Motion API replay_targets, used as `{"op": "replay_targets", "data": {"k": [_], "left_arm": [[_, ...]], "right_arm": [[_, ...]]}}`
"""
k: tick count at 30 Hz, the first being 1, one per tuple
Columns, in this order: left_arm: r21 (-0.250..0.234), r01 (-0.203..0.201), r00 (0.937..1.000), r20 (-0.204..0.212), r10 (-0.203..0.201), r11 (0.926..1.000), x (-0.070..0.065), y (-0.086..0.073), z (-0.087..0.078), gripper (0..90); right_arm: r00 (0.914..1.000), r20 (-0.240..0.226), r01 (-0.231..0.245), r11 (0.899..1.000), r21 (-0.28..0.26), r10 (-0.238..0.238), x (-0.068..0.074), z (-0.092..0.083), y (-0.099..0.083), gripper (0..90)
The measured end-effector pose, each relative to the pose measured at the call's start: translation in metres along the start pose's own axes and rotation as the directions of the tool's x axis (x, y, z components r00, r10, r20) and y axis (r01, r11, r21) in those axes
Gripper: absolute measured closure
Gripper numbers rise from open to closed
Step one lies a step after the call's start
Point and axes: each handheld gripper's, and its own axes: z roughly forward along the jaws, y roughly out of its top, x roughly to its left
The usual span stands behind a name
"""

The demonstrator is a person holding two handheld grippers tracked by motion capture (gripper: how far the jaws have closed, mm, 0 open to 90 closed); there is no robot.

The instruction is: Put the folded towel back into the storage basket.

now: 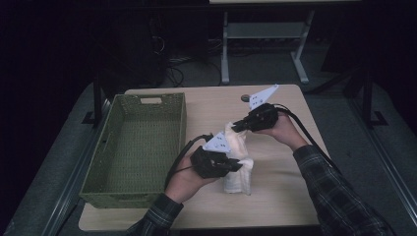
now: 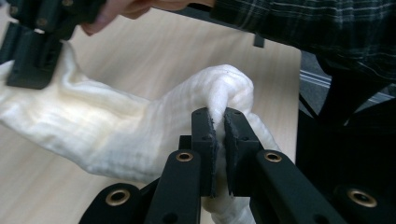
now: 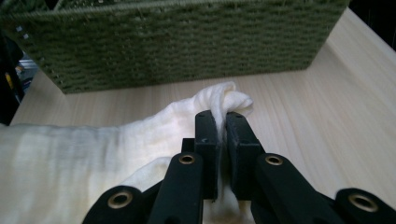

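Both grippers had a bite on the same cream towel (image 1: pixel 236 162), one at each end. In the left gripper view the left gripper (image 2: pixel 219 126) had its jaws pressed almost together, with just a thin fold of the cloth pinched between the pads, and a puffy bunch of towel bulged up right above the tips. Same story in the right gripper view: the right gripper (image 3: pixel 222 123) had its jaws squeezed in on a corner of the towel, a little tuft of fabric poking out past the tips, and the rest of the cloth spread off to the left of that picture. From the high view the towel was strung between the two, the far end up at the right gripper (image 1: pixel 238 126) and the near end at the left gripper (image 1: pixel 237 166), with the loose part hanging down and bunched on the wooden table (image 1: pixel 280 196) just below the left one. The green woven basket (image 1: pixel 98 162) sat on the left part of the table, just beside the towel but not touching it as far as I could tell. In the left gripper view you could also see the other gripper clamped on the far end of the towel at top left, with a plaid sleeve (image 2: pixel 317 28) crossing the top.
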Motion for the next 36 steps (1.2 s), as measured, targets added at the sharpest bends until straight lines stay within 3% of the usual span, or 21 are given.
{"op": "replay_targets", "data": {"k": [4, 11, 15, 23, 25, 26, 31, 36], "left_arm": [[-0.016, 0.012, 0.9998, -0.014, -0.012, 0.9998, 0.007, 0.003, -0.013, 83.5], [-0.011, -0.011, 0.9993, -0.037, 0.011, 0.9999, 0.018, 0.007, -0.038, 83.5], [-0.022, -0.004, 0.9989, -0.047, 0.003, 0.9998, 0.023, 0.006, -0.049, 83.5], [-0.039, -0.008, 0.9965, -0.083, 0.005, 0.9992, 0.030, 0.000, -0.086, 83.5], [-0.046, -0.008, 0.9946, -0.104, 0.003, 0.9989, 0.033, -0.004, -0.105, 83.5], [-0.046, -0.008, 0.9946, -0.104, 0.003, 0.9989, 0.033, -0.004, -0.105, 83.5], [-0.064, 0.002, 0.9910, -0.133, -0.011, 0.9979, 0.039, -0.013, -0.136, 83.5], [-0.066, 0.009, 0.9888, -0.148, -0.019, 0.9978, 0.043, -0.020, -0.152, 83.5]], "right_arm": [[0.9997, -0.012, 0.021, 1.000, -0.004, -0.021, 0.002, 0.002, 0.015, 84.6], [0.9993, -0.027, 0.026, 0.999, -0.030, -0.026, 0.001, 0.004, 0.041, 84.6], [0.9991, -0.025, 0.035, 0.999, -0.032, -0.036, 0.000, 0.008, 0.054, 84.6], [0.9986, -0.013, 0.051, 0.998, -0.028, -0.051, -0.004, 0.025, 0.085, 84.6], [0.9984, -0.011, 0.056, 0.998, -0.032, -0.056, -0.005, 0.029, 0.093, 84.6], [0.9984, -0.011, 0.056, 0.998, -0.032, -0.056, -0.005, 0.029, 0.093, 84.6], [0.9972, -0.012, 0.073, 0.997, -0.037, -0.073, -0.004, 0.044, 0.118, 84.7], [0.9948, -0.014, 0.100, 0.994, -0.035, -0.101, -0.002, 0.059, 0.137, 84.7]]}}
